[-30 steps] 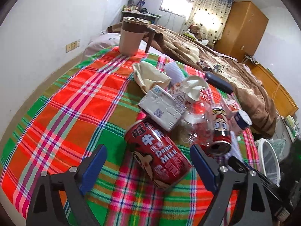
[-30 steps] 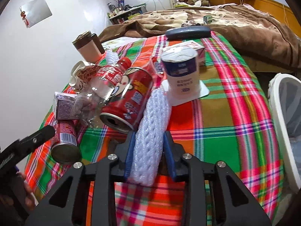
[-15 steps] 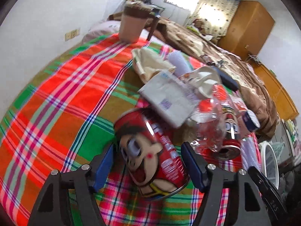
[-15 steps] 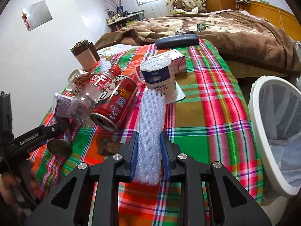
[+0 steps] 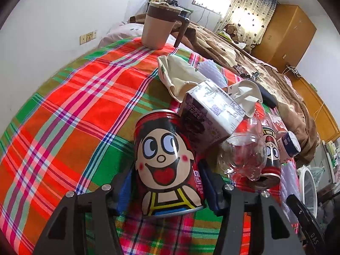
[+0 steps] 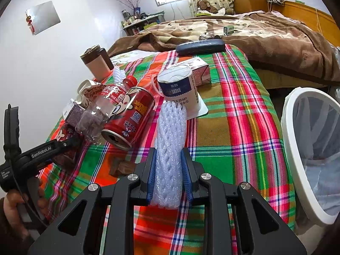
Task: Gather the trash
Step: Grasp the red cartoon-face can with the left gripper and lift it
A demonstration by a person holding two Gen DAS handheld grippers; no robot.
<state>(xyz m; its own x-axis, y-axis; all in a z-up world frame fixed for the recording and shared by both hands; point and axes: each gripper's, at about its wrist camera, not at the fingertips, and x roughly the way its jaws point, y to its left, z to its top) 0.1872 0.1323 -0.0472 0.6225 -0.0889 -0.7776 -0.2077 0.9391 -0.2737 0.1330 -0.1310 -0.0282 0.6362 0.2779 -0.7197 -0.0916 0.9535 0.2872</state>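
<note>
Clearly "GenRobot.AI" on left claw (image 6: 70, 146)

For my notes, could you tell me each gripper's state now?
Left gripper: just closing, gripping the red cartoon can.
Right gripper: shut on the white foam net.

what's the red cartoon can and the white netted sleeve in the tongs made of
Red cartoon can: likely thin metal with a glossy printed wrap; a bare silvery rim shows at its end.
White netted sleeve: looks like soft foam mesh, matte and slightly translucent, pinched in where the pads squeeze it.
</note>
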